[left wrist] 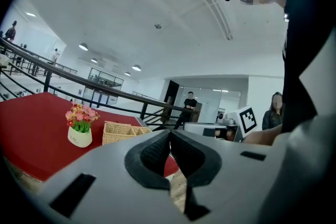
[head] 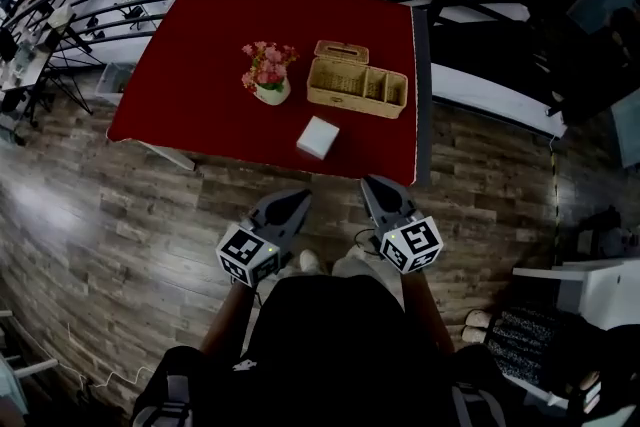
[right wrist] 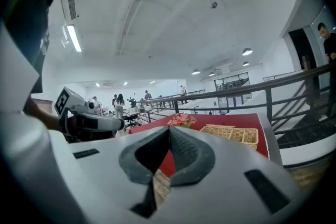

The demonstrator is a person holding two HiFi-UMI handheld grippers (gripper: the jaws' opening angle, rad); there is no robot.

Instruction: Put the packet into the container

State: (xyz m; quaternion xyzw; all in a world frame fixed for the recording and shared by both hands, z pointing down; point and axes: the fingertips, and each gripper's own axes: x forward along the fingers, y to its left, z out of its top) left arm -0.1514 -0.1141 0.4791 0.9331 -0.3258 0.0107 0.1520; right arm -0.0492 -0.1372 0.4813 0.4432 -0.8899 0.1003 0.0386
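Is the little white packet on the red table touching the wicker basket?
Apart. The head view shows a strip of bare red tablecloth between the white packet and the wicker basket.

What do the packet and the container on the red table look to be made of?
The container: seemingly woven wicker or rattan, matte tan; a basket weave shows on its walls and dividers. The packet: white, plain and matte, perhaps paper or soft plastic wrap; too small here to tell which.
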